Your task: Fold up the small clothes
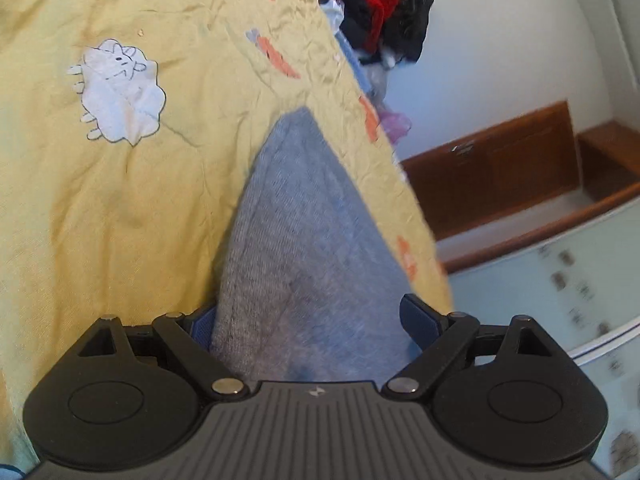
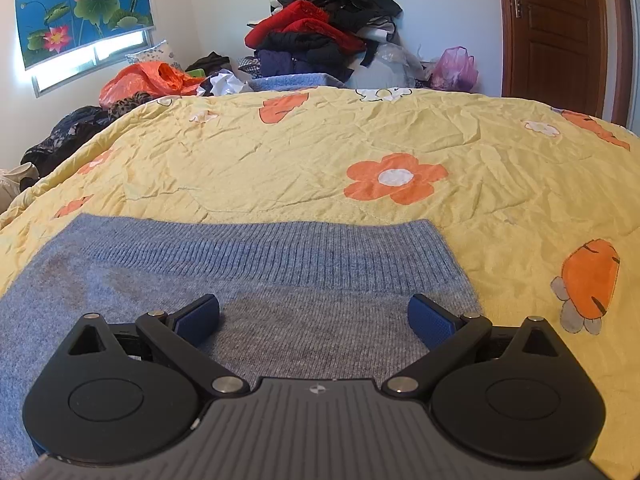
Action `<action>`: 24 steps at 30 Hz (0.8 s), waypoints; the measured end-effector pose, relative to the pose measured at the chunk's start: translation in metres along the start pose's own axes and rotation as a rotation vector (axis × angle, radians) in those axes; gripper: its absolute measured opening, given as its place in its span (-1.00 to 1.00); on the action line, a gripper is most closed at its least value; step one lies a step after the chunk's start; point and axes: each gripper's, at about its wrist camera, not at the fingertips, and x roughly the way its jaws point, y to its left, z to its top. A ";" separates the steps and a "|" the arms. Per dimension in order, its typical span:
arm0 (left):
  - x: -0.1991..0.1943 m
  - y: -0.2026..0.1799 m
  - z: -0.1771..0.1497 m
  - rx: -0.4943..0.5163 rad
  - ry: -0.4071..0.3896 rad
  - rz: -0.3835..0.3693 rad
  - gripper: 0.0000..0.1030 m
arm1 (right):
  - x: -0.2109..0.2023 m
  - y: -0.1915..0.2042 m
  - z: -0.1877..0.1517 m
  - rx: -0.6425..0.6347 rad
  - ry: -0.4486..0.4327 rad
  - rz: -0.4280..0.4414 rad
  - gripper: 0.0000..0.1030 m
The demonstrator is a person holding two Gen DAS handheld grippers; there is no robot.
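We see the grey-blue sweater (image 2: 248,280) lying flat on the yellow quilt (image 2: 280,160), spread under the right gripper (image 2: 314,318), whose blue pads (image 2: 430,322) stand wide apart above the knit with nothing clamped between them. In the left wrist view the left gripper (image 1: 312,320) also stands wide, and a fold of the same sweater (image 1: 304,220) runs up between its fingers as a tapering point; the cloth covers most of the left pad and sits just beside the right pad (image 1: 418,318), but we cannot tell whether either one presses on it. The sweater is a soft fine knit with a ribbed band along its far edge, clear only in the right view. The quilt is crinkled cotton printed with orange flowers and carrots. The left view alone shows a white sheep (image 1: 120,92) on it; the right view alone shows a lotus picture (image 2: 80,8) by the window. Both show the clothes pile (image 2: 320,28) against the wall.
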 end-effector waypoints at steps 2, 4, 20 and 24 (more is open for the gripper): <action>0.001 0.006 0.001 -0.034 0.025 -0.040 0.78 | 0.000 0.000 0.000 -0.002 0.000 -0.003 0.96; 0.000 0.013 0.001 -0.095 0.051 -0.087 0.78 | -0.001 0.001 0.000 -0.004 0.000 -0.006 0.96; 0.024 -0.028 -0.012 0.123 -0.038 0.201 -0.30 | 0.000 0.001 0.000 -0.006 0.000 -0.008 0.96; 0.033 -0.041 -0.026 0.263 -0.095 0.347 -0.74 | 0.000 0.001 0.001 -0.003 0.002 -0.007 0.97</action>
